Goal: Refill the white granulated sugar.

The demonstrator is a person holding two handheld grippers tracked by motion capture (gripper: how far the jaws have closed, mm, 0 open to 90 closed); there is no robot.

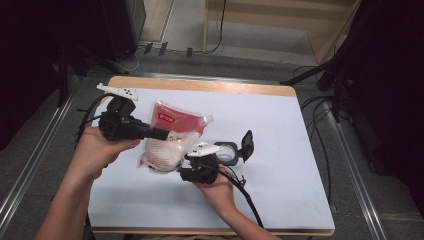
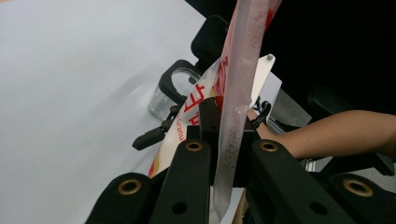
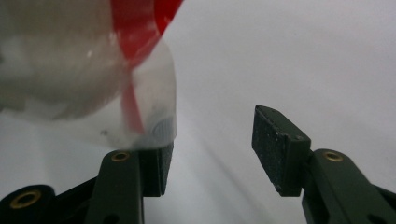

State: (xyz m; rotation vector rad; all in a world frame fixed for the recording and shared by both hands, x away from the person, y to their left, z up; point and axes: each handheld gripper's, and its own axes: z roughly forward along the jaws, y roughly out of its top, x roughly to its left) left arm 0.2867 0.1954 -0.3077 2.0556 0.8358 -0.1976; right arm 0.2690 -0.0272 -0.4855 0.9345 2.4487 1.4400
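While the red and clear pouch [image 1: 167, 137] is held above the white table [image 1: 280, 190], lifted off the surface, the step in hand appears to be the preparing of the pouch for pouring or opening, probably toward the small glass jar [image 1: 227, 152] with its black lid [image 1: 247, 144] swung open just beside it. The pouch is pinched at its flat sealed edge by the left gripper [image 1: 162, 134]; in the left gripper view the thin edge of the pouch [image 2: 233, 116] is seen pressed between the two black jaws, which are closed tightly on it. White granules can be seen in the lower, clear part of the pouch.

The right gripper [image 3: 212, 140] is spread about half way, and nothing is pressed between its pads. In the right gripper view, the clear bottom corner of the pouch [image 3: 149, 107] lies just over the left jaw, perhaps touching it, while the other jaw stands well apart.

For the next move, it is judged that the right jaws must be brought around this lower corner and closed, so that the pouch can be tilted with control.

The left hand [image 1: 97, 150] is held level, with the gripper pointing to the right in the high view. The right hand [image 1: 217, 187] is placed low, below the pouch, near the jar.
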